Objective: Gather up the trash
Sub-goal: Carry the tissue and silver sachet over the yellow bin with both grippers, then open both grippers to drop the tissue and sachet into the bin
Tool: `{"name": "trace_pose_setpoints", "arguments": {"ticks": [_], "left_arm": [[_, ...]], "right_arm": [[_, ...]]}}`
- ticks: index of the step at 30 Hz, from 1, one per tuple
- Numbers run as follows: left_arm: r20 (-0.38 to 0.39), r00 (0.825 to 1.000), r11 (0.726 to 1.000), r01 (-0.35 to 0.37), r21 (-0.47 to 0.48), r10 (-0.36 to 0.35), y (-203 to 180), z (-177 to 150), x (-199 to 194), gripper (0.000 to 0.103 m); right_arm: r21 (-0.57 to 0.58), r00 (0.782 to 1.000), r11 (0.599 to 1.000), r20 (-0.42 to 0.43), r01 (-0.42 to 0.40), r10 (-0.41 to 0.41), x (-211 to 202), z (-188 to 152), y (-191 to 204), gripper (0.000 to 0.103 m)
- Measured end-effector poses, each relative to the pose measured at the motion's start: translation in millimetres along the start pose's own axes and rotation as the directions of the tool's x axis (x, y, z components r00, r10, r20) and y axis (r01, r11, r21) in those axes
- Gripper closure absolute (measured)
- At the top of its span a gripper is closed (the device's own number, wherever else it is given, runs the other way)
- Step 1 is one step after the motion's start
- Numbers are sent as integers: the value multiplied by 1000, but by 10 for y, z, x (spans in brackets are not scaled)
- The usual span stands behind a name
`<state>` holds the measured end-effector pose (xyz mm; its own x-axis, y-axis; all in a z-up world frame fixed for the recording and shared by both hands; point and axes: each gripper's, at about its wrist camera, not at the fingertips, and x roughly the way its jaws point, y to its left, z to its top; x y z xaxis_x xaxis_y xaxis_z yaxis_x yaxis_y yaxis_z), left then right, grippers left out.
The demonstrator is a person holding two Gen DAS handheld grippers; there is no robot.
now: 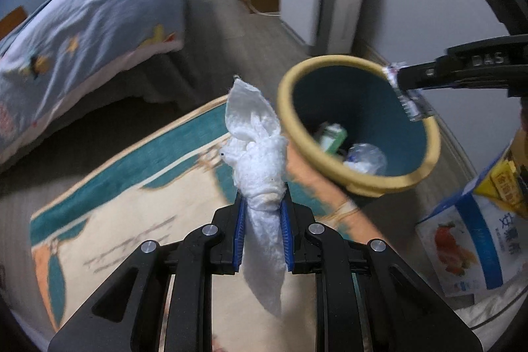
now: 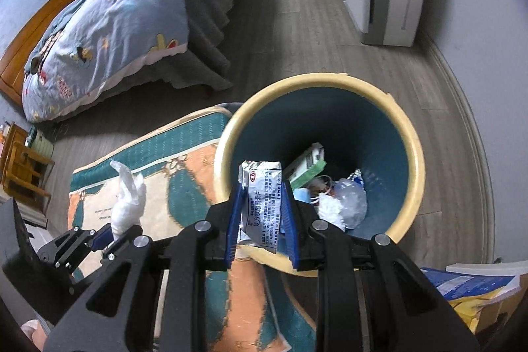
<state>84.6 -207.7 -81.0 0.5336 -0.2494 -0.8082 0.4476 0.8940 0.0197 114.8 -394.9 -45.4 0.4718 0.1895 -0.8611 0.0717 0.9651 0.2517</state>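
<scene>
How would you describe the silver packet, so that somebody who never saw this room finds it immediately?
Find the round bin with a cream rim and teal inside, standing on the floor beside the patterned rug. Over its near rim, the right gripper holds the silver packet upright between blue fingers. It is flat, shiny and printed, unlike the soft white tissue in the left gripper.

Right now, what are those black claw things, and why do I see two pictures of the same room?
They are two grabbing tools that a person holds, one in each hand. Each carries a camera looking along its jaws, so you get two views. The left gripper pinches a white tissue. The right gripper pinches a foil packet over the bin, which stands beside a rug on the floor. Trash already lies inside the bin. A bed is behind.
</scene>
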Motion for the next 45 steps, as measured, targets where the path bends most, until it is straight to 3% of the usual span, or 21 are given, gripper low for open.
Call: {"name": "trace_pose_setpoints", "arguments": {"ticks": [11,20,26,29,30,32,33,34,36,39,41,42,45], "left_arm": [[73,992,991,99,94,-106,-470,659,-93,83],[45,987,985,153,78,-157,-680,656,324,83],[72,985,986,155,54,-159,-739,776,508,83],[93,983,987,156,37,-159,-700,790,534,76],[91,983,987,160,32,-162,-699,794,543,73],[84,984,988,154,33,-156,-690,788,570,67],[83,985,988,148,37,-151,-688,783,578,64],[80,986,989,143,37,-145,-684,789,584,62],[78,986,989,145,23,-147,-674,780,568,47],[85,986,990,142,18,-143,-653,760,507,27],[101,988,993,117,34,-120,-667,735,424,16],[106,988,994,106,38,-110,-668,723,376,8],[123,988,995,90,44,-95,-662,661,209,5]], "right_arm": [[58,999,998,23,37,-39,-70,71,-492,80],[142,998,988,-23,61,-58,92,0,-838,80],[163,998,985,-46,55,-48,269,-31,-899,79],[176,998,983,-20,54,-51,240,-11,-930,78],[184,999,982,-7,50,-50,211,-6,-946,76],[196,998,979,21,51,-56,147,5,-962,52],[198,997,979,34,54,-62,122,13,-973,47],[199,996,978,45,64,-75,103,27,-987,45],[212,995,975,49,72,-84,80,29,-1025,44],[228,995,971,53,65,-80,52,23,-1057,29],[217,994,974,72,61,-78,-13,11,-1030,13],[203,993,977,85,65,-83,-72,-8,-1007,11],[190,989,979,111,77,-99,-225,-64,-965,6]]}}
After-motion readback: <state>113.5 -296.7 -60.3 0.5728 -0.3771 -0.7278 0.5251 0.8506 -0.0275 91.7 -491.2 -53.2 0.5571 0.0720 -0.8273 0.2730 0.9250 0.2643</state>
